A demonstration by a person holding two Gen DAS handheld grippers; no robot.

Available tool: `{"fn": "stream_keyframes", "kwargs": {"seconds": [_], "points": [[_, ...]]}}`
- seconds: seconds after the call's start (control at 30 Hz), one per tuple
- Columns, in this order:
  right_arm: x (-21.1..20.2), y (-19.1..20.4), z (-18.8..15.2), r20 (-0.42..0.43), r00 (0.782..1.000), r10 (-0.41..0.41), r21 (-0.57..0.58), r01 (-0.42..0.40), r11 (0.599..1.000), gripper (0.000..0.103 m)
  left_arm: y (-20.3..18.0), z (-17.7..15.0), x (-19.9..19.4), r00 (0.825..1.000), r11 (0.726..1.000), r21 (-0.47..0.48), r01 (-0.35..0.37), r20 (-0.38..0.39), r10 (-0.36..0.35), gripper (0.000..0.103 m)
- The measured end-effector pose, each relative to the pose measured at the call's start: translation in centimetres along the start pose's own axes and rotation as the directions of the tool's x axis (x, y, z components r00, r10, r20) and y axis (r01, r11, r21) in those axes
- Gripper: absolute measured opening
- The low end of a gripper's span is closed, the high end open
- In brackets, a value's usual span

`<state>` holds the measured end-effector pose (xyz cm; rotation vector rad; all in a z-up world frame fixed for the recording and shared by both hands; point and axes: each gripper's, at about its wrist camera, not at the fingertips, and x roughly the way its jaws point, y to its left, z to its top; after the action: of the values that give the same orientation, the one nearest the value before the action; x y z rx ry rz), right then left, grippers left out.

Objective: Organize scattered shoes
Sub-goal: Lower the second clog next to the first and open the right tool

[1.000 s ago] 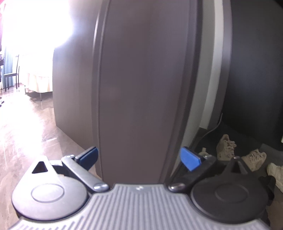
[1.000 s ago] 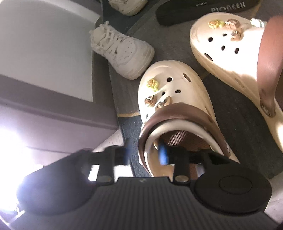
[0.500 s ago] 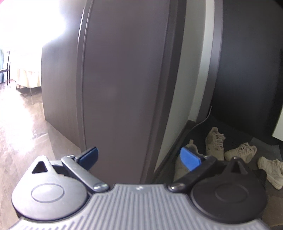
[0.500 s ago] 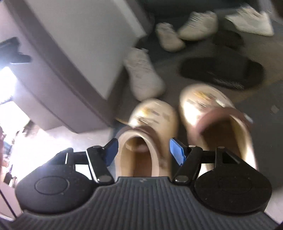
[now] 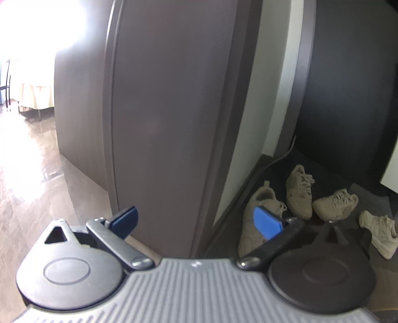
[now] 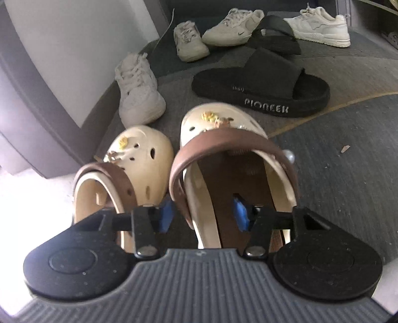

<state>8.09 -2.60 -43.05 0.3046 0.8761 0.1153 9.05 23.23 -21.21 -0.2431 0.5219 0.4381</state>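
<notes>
Two cream clogs with brown straps and charms sit side by side on a dark mat: the left clog (image 6: pixel 146 149) and the right clog (image 6: pixel 219 121). My right gripper (image 6: pixel 202 215) points down at the right clog's heel. Its jaws are closing, with the clog's left side wall and strap between the blue pads (image 6: pixel 240 213), which stand apart from the wall. My left gripper (image 5: pixel 196 220) hangs open and holds nothing in front of a dark door panel (image 5: pixel 169 124). Beige sneakers (image 5: pixel 298 191) lie beyond it on the right.
A black slide (image 6: pixel 261 82) lies just beyond the clogs, with a second black slide (image 6: pixel 273 34) behind it. White sneakers (image 6: pixel 136 84) (image 6: pixel 189 39) (image 6: pixel 233 24) (image 6: pixel 321 22) are scattered along the wall and at the back. The glossy floor (image 5: pixel 29 186) stretches left of the door.
My right gripper rolled upright and shifted from the left clog to the right clog's heel, and its jaws narrowed. The left wrist view swung slightly, so more sneakers show.
</notes>
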Motion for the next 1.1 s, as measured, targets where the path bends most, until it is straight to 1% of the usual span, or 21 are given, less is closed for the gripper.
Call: {"fn": "stream_keyframes", "kwargs": {"seconds": [0.03, 0.1, 0.13, 0.17, 0.2, 0.4, 0.47, 0.57, 0.67, 0.77, 0.83, 0.87, 0.9, 0.97, 1.0, 1.03, 1.07, 1.1], "points": [[-0.2, 0.0, -0.1, 0.003, 1.000, 0.000, -0.002, 0.000, 1.000, 0.042, 0.0, 0.0, 0.1, 1.000, 1.000, 0.000, 0.003, -0.004, -0.003, 0.101], [-0.1, 0.4, -0.2, 0.019, 1.000, 0.004, -0.023, -0.003, 1.000, 0.030, 0.0, -0.1, 0.1, 1.000, 1.000, -0.002, 0.008, -0.011, -0.008, 0.101], [-0.2, 0.7, -0.2, 0.024, 1.000, 0.006, -0.023, -0.005, 1.000, 0.028, 0.0, -0.1, 0.2, 1.000, 1.000, -0.003, 0.011, -0.016, -0.011, 0.101], [-0.3, 1.0, -0.3, 0.028, 1.000, 0.007, -0.023, -0.007, 1.000, 0.021, 0.0, -0.1, 0.2, 1.000, 1.000, -0.002, 0.016, -0.018, -0.016, 0.101], [-0.2, 1.6, -0.3, 0.036, 0.999, -0.002, -0.044, 0.003, 0.999, 0.019, 0.0, -0.2, 0.1, 1.000, 1.000, -0.002, 0.020, -0.019, -0.020, 0.101], [-0.8, 2.2, -0.3, 0.036, 0.999, -0.014, -0.058, 0.016, 0.998, 0.017, 0.0, -0.1, -0.2, 0.999, 1.000, -0.003, 0.030, -0.014, -0.030, 0.101], [-1.0, 2.3, -0.2, 0.028, 1.000, 0.003, -0.033, -0.002, 0.999, 0.017, 0.0, -0.1, -0.2, 0.999, 1.000, -0.004, 0.030, -0.015, -0.030, 0.101], [-1.4, 3.0, -0.1, 0.028, 0.999, 0.024, -0.028, -0.024, 0.999, 0.017, -0.1, -0.1, -0.1, 0.999, 0.999, 0.003, 0.036, -0.014, -0.036, 0.101], [-1.1, 3.6, -0.1, 0.012, 1.000, 0.016, -0.049, -0.015, 0.999, 0.019, -0.3, -0.2, -0.1, 0.999, 0.999, 0.011, 0.044, -0.012, -0.044, 0.101], [-0.7, 3.2, 0.1, -0.017, 0.999, 0.041, -0.053, -0.042, 0.998, 0.022, -0.5, -0.3, -0.2, 0.998, 0.998, 0.030, 0.055, -0.008, -0.055, 0.101], [-0.7, 3.0, 0.1, -0.094, 0.994, 0.049, -0.054, -0.055, 0.997, 0.025, -0.7, -0.4, -0.2, 0.998, 0.997, 0.043, 0.064, -0.006, -0.064, 0.101], [-0.8, 3.0, 0.1, -0.115, 0.992, 0.051, -0.059, -0.058, 0.997, 0.026, -0.8, -0.4, -0.2, 0.997, 0.996, 0.054, 0.071, -0.004, -0.071, 0.101], [-1.3, 2.9, 0.0, -0.171, 0.983, 0.062, -0.082, -0.077, 0.994, 0.026, -0.9, -0.5, -0.3, 0.997, 0.995, 0.065, 0.078, -0.002, -0.078, 0.101], [-2.3, 2.9, 0.0, -0.211, 0.975, 0.074, -0.128, -0.103, 0.986, 0.027, -1.5, -0.6, -0.4, 0.996, 0.991, 0.097, 0.089, 0.005, -0.089, 0.101], [-3.4, 3.0, -0.2, -0.254, 0.963, 0.088, -0.188, -0.139, 0.972, 0.027, -1.9, -0.6, -0.6, 0.990, 0.983, 0.114, 0.141, -0.008, -0.141, 0.101], [-4.8, 2.9, -0.3, -0.313, 0.944, 0.104, -0.259, -0.191, 0.947, 0.027, -2.3, -0.5, -0.8, 0.981, 0.972, 0.131, 0.196, -0.021, -0.195, 0.101], [-6.1, 2.8, -0.3, -0.365, 0.923, 0.120, -0.306, -0.241, 0.921, 0.027, -2.8, -0.4, -0.9, 0.968, 0.957, 0.147, 0.250, -0.036, -0.247, 0.100], [-7.2, 2.6, -0.2, -0.409, 0.903, 0.131, -0.338, -0.283, 0.897, 0.026, -3.0, -0.3, -1.1, 0.958, 0.946, 0.153, 0.287, -0.047, -0.284, 0.100]]}}
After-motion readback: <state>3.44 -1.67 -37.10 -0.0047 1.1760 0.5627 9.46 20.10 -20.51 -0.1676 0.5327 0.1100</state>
